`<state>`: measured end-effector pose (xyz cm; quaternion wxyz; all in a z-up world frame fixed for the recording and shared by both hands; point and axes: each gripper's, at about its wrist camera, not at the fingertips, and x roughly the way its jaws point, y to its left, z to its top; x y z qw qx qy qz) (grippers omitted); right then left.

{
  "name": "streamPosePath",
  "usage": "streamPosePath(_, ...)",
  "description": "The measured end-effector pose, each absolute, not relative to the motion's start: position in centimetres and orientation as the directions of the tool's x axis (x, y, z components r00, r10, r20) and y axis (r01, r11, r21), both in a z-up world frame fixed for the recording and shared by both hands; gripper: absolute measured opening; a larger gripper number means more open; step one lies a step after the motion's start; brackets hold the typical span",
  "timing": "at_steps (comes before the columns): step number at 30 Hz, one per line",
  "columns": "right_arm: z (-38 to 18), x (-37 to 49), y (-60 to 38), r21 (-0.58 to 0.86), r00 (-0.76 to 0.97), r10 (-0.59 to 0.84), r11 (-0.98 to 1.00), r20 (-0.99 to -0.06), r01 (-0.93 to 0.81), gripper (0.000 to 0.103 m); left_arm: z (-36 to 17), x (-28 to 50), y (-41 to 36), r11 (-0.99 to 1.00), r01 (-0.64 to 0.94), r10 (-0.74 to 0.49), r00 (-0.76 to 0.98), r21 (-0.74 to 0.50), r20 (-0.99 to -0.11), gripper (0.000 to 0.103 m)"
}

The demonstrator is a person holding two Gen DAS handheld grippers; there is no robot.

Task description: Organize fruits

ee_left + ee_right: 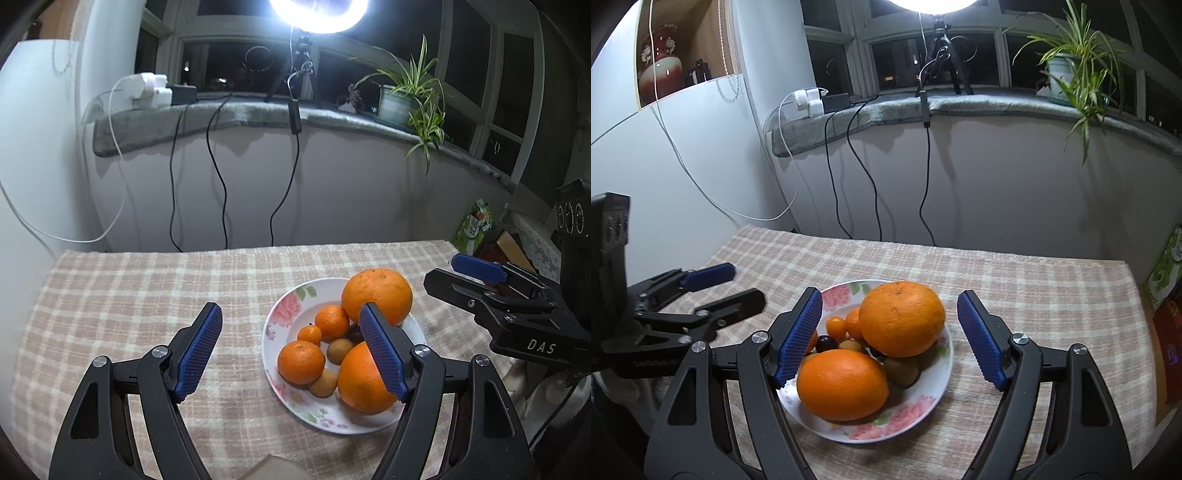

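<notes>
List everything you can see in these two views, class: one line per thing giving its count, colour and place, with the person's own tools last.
plate: one, white with pink flowers, on the tablecloth
large oranges: two, orange, on the plate
mandarins: two, orange, plate's left side
kumquat: one, orange, between the mandarins
small brown fruits: at least two, among the oranges
dark round fruit: one, plate centre
tablecloth: one, beige check, covering the table
potted plant: one, green, right of windowsill
ring light: one, lit, on a tripod on the sill
cables: several, black and white, hanging from the sill
left gripper: black, blue pads, open
right gripper: same, open over the plate
</notes>
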<state>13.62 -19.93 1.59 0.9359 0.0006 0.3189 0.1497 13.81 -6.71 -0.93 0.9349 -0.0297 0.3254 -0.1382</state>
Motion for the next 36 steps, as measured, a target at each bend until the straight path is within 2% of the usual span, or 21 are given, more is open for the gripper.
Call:
streamPosePath(1, 1.7, 13.4, -20.0, 0.093, 0.754, 0.278, 0.956, -0.595, -0.278, 0.08, -0.8, 13.6, -6.7, 0.962, 0.235, -0.272, 0.755, -0.141, -0.596, 0.077)
streamPosePath(2, 1.8, 13.2, -20.1, 0.089, 0.759, 0.273, 0.957, -0.591, -0.274, 0.089, -0.6, 13.3, -6.7, 0.963, 0.23, -0.267, 0.76, -0.139, -0.592, 0.077)
streamPosePath(4, 2.1, 12.5, -20.5, 0.081, 0.777, 0.263, 0.961, -0.572, -0.265, 0.098, -0.4, 12.8, -6.7, 0.965, 0.222, -0.259, 0.767, -0.136, -0.587, 0.077)
streamPosePath(5, 2.3, 12.2, -20.7, 0.074, 0.787, 0.256, 0.963, -0.561, -0.26, 0.098, -0.3, 12.7, -6.7, 0.967, 0.218, -0.254, 0.77, -0.133, -0.585, 0.077)
streamPosePath(16, 3.1, 10.8, -22.1, 0.047, 0.819, 0.206, 0.976, -0.536, -0.215, 0.098, 0.4, 11.2, -7.0, 0.969, 0.208, -0.246, 0.784, -0.133, -0.57, 0.077)
streamPosePath(18, 3.2, 10.7, -22.4, 0.048, 0.82, 0.198, 0.978, -0.536, -0.205, 0.099, 0.5, 11.1, -7.1, 0.969, 0.211, -0.248, 0.784, -0.131, -0.569, 0.082)
streamPosePath(36, 3.0, 10.9, -22.6, 0.047, 0.815, 0.191, 0.979, -0.547, -0.198, 0.099, 0.5, 10.8, -7.6, 0.97, 0.217, -0.242, 0.786, -0.113, -0.569, 0.082)
